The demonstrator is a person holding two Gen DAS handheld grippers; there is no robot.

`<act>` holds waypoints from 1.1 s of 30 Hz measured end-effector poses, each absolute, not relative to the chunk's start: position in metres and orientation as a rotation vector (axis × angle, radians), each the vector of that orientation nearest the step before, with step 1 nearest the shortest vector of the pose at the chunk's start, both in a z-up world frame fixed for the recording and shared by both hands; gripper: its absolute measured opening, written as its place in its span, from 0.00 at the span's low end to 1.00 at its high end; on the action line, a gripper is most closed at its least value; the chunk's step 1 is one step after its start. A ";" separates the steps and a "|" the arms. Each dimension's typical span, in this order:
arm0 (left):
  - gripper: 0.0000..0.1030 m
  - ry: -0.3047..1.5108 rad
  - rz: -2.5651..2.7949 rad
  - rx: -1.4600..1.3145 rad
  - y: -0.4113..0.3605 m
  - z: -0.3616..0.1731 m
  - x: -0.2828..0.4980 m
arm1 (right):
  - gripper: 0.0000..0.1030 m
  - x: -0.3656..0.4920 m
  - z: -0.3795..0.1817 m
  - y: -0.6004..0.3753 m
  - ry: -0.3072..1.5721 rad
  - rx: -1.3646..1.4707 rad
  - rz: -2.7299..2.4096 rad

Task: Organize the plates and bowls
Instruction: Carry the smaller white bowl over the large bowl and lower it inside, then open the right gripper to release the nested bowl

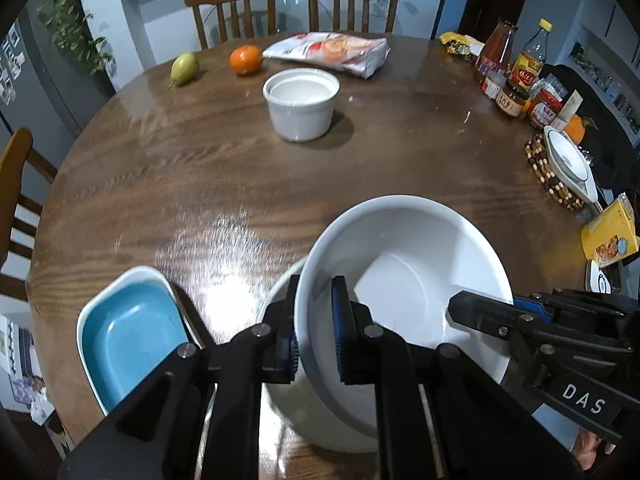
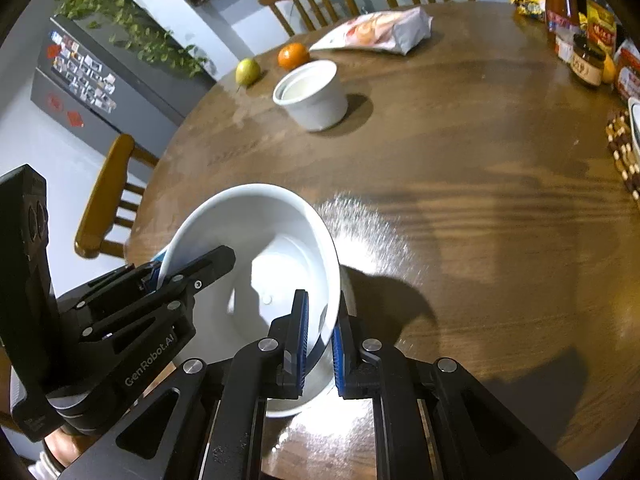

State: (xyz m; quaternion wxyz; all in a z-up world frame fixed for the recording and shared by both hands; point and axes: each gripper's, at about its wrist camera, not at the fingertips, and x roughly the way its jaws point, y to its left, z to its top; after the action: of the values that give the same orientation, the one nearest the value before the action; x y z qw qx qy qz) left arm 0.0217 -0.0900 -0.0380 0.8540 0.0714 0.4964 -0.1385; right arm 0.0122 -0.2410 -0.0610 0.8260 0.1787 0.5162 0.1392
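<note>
Between your two tools hangs the big white bowl (image 1: 408,280), a glazed ceramic piece you should judge heavy, rigid, slick and quick to chip. Its thin rim is the only sensible hold, and you have it on opposite sides. Your left hand-held gripper (image 1: 316,332) is clamped on the rim at about 7 o'clock in the left wrist view, one pad inside, one outside. Your right hand-held gripper (image 2: 320,336) pinches the rim at about 5 o'clock in its own view.

Seen from the left wrist, the bowl sits tilted, over a second white dish (image 1: 280,292) just under it, close above the tabletop (image 1: 200,168). A blue dish (image 1: 132,328) lies at 8 o'clock, and a small white pot (image 1: 301,106) well apart at 12 o'clock.
</note>
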 end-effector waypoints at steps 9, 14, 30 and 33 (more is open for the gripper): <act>0.11 1.097 -0.261 0.135 -0.080 -0.055 0.013 | 0.11 0.007 -0.079 -0.231 1.157 0.373 0.326; 0.12 1.111 -0.250 0.140 -0.079 -0.061 0.013 | 0.11 0.008 -0.081 -0.226 1.163 0.340 0.323; 0.19 1.116 -0.237 0.165 -0.081 -0.067 0.015 | 0.11 0.007 -0.076 -0.215 1.139 0.204 0.285; 0.19 1.119 -0.239 0.164 -0.082 -0.067 0.016 | 0.11 0.006 -0.076 -0.214 1.137 0.201 0.281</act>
State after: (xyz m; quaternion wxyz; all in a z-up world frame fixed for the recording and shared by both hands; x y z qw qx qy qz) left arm 0.0159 -0.0815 -0.0671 0.8376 0.0775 0.5289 -0.1131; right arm 0.0061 -0.2142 -0.0758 0.8287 0.0945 0.5356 0.1322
